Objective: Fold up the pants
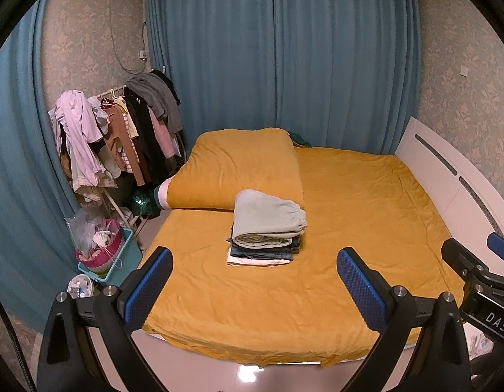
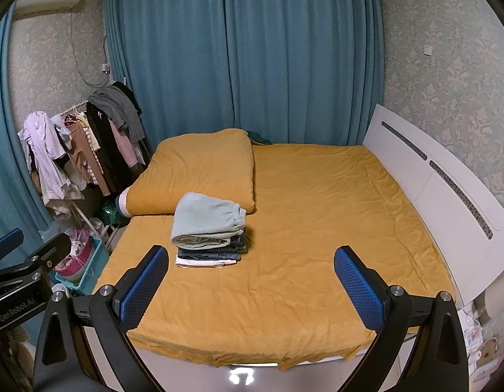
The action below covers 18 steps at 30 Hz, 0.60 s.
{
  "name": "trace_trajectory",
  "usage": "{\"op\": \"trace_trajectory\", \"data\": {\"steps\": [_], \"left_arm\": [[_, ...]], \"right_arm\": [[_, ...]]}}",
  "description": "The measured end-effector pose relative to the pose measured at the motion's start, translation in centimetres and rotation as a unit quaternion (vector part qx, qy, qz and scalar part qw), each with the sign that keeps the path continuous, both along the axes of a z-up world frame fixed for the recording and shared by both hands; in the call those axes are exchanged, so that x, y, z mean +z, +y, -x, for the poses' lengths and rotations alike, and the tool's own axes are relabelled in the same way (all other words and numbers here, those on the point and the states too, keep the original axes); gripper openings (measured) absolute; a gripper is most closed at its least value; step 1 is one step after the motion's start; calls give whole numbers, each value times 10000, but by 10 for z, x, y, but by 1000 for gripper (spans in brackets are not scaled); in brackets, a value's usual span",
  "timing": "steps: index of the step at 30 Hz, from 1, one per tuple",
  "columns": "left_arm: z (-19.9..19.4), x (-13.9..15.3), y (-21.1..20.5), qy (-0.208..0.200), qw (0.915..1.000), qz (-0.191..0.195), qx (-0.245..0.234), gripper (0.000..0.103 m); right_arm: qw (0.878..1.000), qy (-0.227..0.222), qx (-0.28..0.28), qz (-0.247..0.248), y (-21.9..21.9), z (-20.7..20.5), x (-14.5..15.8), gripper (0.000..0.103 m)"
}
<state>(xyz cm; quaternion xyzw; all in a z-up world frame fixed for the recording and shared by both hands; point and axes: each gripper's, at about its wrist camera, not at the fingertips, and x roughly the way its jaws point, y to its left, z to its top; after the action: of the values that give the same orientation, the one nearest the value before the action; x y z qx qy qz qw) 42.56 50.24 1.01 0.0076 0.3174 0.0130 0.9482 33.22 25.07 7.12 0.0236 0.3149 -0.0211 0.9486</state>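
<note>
Resting folded atop a small stack of clothes [image 1: 261,253] on the bed [image 1: 366,215], the pale green pants [image 1: 268,217] look soft, light and floppy, best pinched at the elastic waistband, while left tool [image 1: 255,281] and right tool [image 2: 252,281] hover wide apart, empty.

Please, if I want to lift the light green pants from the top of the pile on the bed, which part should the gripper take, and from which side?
Probably the rolled fold edge of the light green pants, which faces the open left gripper. Come in low from the near side of the bed: that thick edge overhangs the darker clothes below, so one finger could slide beneath it.
</note>
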Motion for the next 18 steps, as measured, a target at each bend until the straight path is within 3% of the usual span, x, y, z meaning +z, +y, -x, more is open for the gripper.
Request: {"op": "trace_trajectory", "data": {"steps": [18], "left_arm": [[-1, 0, -6, 3, 10000, -10, 7, 103]], "right_arm": [[10000, 1, 18, -36, -4, -1, -1, 103]]}}
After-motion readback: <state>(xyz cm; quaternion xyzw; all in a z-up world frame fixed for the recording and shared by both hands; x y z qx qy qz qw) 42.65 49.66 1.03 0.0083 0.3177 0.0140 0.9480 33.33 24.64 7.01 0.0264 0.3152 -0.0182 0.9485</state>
